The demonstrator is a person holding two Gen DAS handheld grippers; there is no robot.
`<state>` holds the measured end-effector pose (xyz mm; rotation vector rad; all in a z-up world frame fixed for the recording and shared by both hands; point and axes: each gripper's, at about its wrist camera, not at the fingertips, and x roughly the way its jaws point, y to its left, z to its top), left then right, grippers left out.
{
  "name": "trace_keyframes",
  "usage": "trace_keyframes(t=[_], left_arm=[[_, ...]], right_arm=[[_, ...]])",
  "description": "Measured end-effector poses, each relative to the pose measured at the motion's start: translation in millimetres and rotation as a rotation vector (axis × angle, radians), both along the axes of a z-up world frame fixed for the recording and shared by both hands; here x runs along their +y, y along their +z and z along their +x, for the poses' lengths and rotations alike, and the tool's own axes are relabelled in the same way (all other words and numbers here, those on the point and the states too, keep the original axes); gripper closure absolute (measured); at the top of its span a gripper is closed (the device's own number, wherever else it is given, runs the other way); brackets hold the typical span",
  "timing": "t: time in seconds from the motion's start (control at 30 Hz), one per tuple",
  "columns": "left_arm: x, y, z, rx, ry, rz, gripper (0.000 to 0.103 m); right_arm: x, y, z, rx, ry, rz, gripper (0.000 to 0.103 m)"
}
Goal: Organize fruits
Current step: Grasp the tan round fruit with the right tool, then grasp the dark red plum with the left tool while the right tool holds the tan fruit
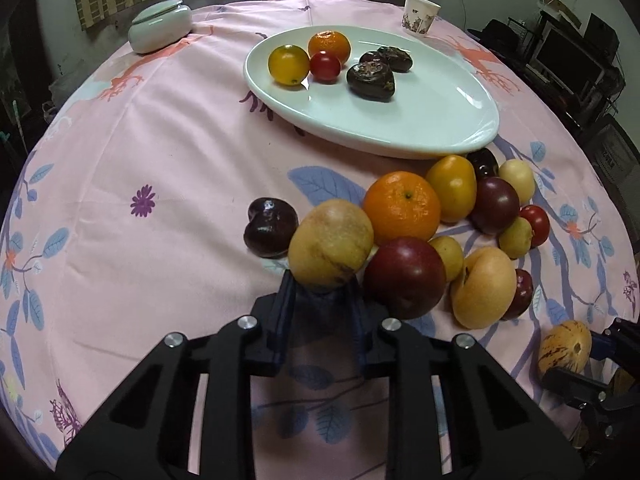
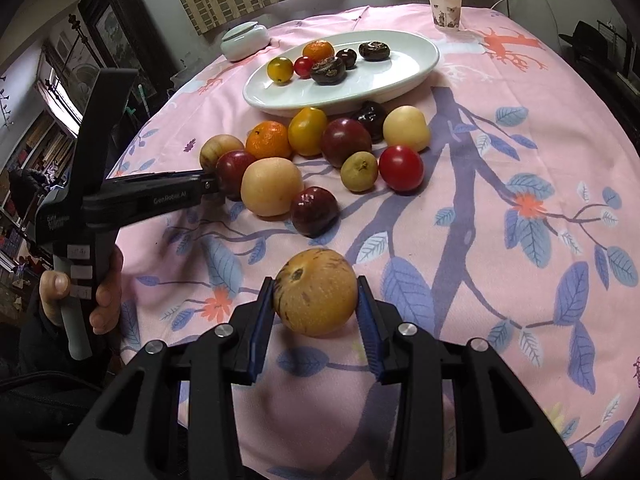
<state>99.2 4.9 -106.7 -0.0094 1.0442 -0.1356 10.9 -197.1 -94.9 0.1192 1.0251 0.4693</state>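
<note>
My left gripper (image 1: 322, 280) is shut on a yellow-brown round fruit (image 1: 330, 245) at the left end of the fruit pile; the same fruit shows in the right wrist view (image 2: 220, 150). My right gripper (image 2: 316, 296) is shut on a yellow striped fruit (image 2: 316, 292), held just above the cloth near the front; it also shows in the left wrist view (image 1: 564, 350). A white oval plate (image 1: 420, 120) holds an orange, a yellow tomato, a red tomato and dark fruits. The pile includes an orange (image 1: 404, 208) and a dark red plum (image 1: 404, 276).
A pink flowered tablecloth (image 1: 140, 160) covers the round table. A pale green lidded dish (image 1: 160, 26) stands at the far left and a paper cup (image 1: 420, 14) at the far right. A dark heart-shaped fruit (image 1: 270, 226) lies left of the pile.
</note>
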Motion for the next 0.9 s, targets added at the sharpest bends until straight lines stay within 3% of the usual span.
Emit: trace_keyframes(t=[0.3,0.33,0.4,0.47,0.57,0.67,0.9], left_arm=[[11.7,0.2,13.7,0.023,-0.038,-0.011,0.076],[14.8,0.5,13.2,0.026,-0.04,-0.021,0.072],[22.1,2.9,9.2,0.011,-0.025,-0.021,0.027],[33.4,9.8,2.9,-0.018,-0.008,-0.085,0.017],[37.2,17.3,-7.3,-0.048,0.021,-0.079,0.017],[28.4,19.2,-19.5,-0.037,-0.015,-0.126,0.017],[-9.2,17.1,-31.3,-0.029,-0.123,-0.145,0.019]], right_arm=[[2.5,2.5,-8.5,-0.007,-0.002,-0.005,0.063],[1.4,2.7,-9.5,-0.007,-0.005,-0.005,0.063],[-0.7,2.8,-11.2,-0.006,-0.01,-0.006,0.062],[-1.9,2.1,-10.7,-0.002,-0.013,-0.006,0.062],[-0.7,0.0,-8.6,0.007,-0.011,-0.005,0.062],[3.5,-0.8,-8.3,0.007,0.002,-0.01,0.062],[2.9,-0.7,-9.2,0.007,0.002,-0.013,0.062]])
